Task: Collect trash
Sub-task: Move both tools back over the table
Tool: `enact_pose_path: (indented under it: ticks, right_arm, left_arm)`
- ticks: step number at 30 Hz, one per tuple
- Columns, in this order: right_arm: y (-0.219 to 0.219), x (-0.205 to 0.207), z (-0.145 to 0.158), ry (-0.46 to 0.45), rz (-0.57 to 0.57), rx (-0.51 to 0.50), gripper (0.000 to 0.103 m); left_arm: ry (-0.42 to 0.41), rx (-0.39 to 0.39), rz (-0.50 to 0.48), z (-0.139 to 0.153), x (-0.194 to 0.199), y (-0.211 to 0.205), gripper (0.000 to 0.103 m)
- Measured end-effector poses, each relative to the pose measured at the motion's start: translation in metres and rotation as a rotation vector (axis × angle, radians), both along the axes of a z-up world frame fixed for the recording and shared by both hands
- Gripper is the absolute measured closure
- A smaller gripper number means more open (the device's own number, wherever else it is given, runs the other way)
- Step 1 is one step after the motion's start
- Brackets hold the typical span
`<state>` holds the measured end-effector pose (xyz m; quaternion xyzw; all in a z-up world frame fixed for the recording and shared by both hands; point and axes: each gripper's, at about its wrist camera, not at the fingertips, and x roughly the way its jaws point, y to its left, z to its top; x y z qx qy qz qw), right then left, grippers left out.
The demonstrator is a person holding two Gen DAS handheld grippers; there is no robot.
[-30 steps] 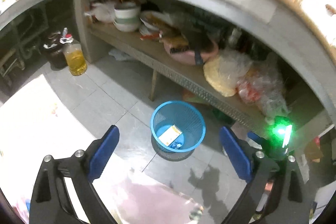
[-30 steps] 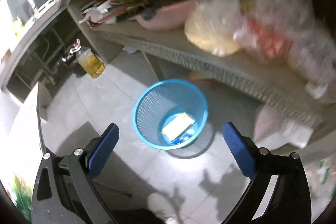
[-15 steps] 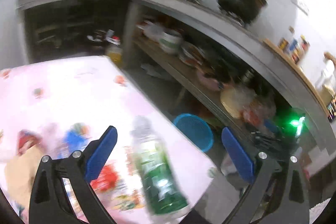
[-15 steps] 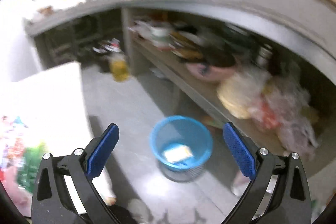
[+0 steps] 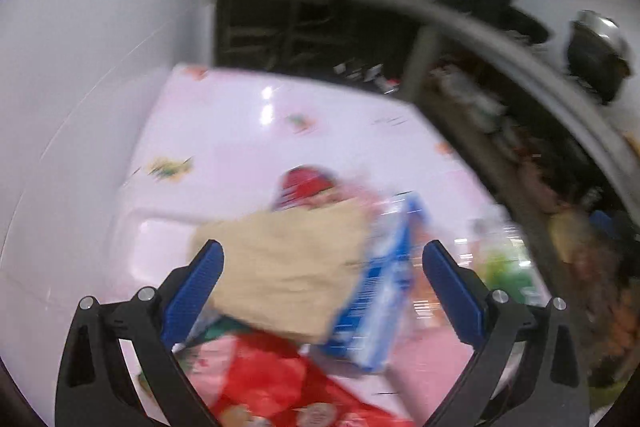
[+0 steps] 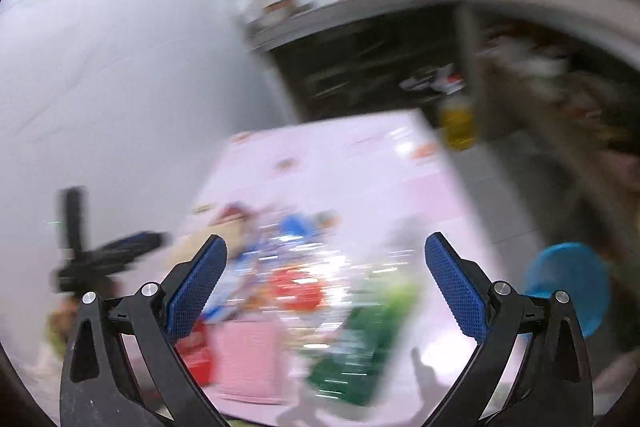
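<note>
- Since a second before, both cameras had swung away from the floor and the blue basket [image 6: 568, 291] and up onto the pink table [image 5: 248, 131]; the earlier frames showed the basket dead ahead with a carton already in it.
- Left tongs [image 5: 322, 289] were spread wide with nothing between them, pointed at a tan paper bag [image 5: 288, 267] and a blue-and-white carton [image 5: 380, 299] touching its right side.
- Right tongs [image 6: 326, 287] were likewise spread and empty, above a blurred heap of wrappers and a green bottle [image 6: 360, 347].
- We judged the job partly done: the table was still littered, and a fresh pickup looked next.
- Only the right view showed the basket, on the floor past the table's edge, and the left tongs at its left.
- Only the left view showed the bag and carton clearly, plus a red wrapper [image 5: 272, 383] nearest us.
</note>
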<state>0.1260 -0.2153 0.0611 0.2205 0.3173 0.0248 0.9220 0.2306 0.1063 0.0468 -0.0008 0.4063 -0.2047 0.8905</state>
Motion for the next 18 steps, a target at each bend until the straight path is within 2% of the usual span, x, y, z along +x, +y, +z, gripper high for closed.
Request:
enact_pose_path:
  ticks: [4,6,10,16,18]
  right_arm:
    - [0.033,0.034,-0.011,0.037,0.105,0.086,0.008]
    - [0.045,0.043,-0.015,0.058,0.131,0.098,0.008]
    - [0.06,0.053,-0.017,0.092,0.16,0.091,0.008]
    - [0.077,0.056,-0.014,0.117,0.158,0.076,0.008]
    - [0.078,0.057,-0.013,0.123,0.158,0.072,0.008]
  left_arm:
    - [0.083,0.073,-0.003,-0.028,0.022,0.004,0.006]
    - [0.123,0.09,-0.011,-0.038,0.032,0.003,0.009]
    - [0.142,0.11,-0.028,-0.048,0.039,0.001,0.016]
    - [0.154,0.125,-0.055,-0.054,0.039,-0.002,0.035]
    - [0.152,0.125,-0.056,-0.055,0.037,0.0,0.045]
